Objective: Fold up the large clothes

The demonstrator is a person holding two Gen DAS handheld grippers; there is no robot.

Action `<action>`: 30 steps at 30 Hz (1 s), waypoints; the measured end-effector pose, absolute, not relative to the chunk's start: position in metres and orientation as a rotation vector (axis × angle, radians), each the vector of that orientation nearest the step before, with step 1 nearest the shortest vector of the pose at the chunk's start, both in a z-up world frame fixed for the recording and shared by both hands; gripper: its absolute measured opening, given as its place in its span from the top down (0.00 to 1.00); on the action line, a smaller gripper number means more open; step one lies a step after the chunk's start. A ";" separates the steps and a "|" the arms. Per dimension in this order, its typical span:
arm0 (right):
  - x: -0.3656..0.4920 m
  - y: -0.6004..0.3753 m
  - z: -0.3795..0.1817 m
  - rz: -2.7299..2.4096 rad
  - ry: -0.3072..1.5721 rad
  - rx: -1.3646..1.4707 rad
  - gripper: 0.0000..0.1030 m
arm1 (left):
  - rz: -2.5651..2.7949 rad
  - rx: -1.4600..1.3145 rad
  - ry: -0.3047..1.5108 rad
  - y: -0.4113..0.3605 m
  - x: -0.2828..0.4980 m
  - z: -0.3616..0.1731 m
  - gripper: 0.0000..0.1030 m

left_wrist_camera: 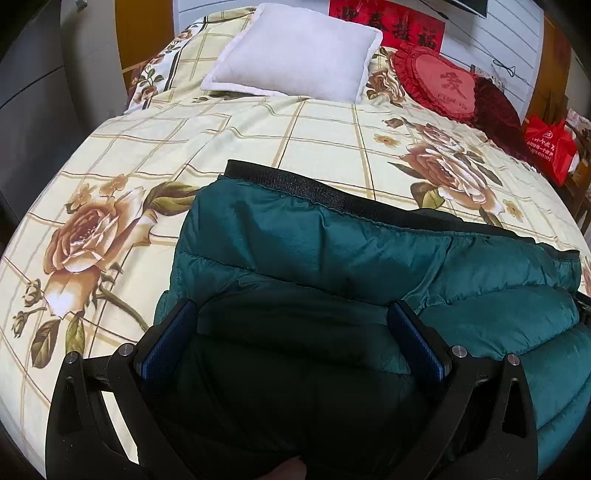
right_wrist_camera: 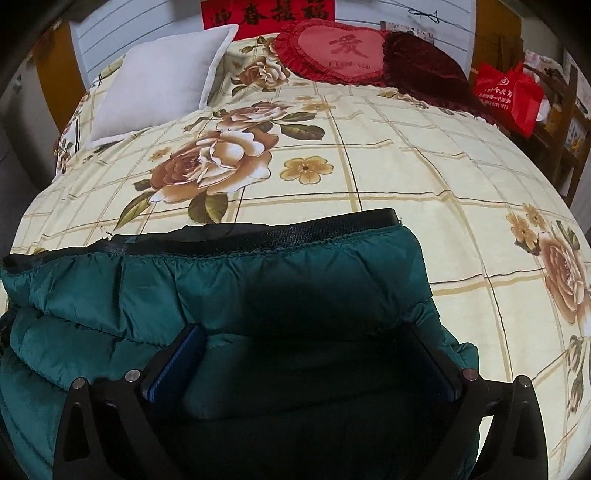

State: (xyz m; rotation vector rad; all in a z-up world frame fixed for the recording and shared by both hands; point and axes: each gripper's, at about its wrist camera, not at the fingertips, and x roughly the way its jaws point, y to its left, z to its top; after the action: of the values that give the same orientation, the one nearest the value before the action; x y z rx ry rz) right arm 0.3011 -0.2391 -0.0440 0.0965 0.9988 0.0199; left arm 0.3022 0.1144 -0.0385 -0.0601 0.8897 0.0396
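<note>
A floral bedspread (right_wrist_camera: 369,155) covers the bed; a white pillow (left_wrist_camera: 295,55) and heart cushion (right_wrist_camera: 343,51) lie by the white headboard (right_wrist_camera: 110,33).

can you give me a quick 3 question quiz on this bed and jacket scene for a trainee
1. True or false: the green padded jacket lies folded on the floral bedspread.
2. Which cushion is heart-shaped? A white, B red, C green.
3. Fill in: the right gripper jaws stand ___ over the jacket.

Key: 1 true. 2 B, the red cushion; the white pillow is square. 3 open, like the left gripper.
</note>
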 end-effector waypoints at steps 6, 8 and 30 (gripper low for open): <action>0.301 -0.238 -0.044 0.017 0.992 0.100 0.00 | 0.045 -0.056 0.878 0.114 0.302 -0.039 0.00; 0.301 -0.239 -0.044 0.016 0.982 0.108 0.00 | 0.045 -0.056 0.875 0.114 0.301 -0.039 0.00; 0.098 -0.258 0.026 -0.124 0.478 0.009 0.01 | 0.012 0.004 0.773 0.116 0.218 0.013 0.00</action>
State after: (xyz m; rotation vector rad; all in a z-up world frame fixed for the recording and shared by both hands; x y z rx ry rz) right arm 0.0983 -0.2584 0.0257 0.0094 0.4776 -0.1237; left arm 0.2183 0.1159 0.0130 0.0042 0.7727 0.0119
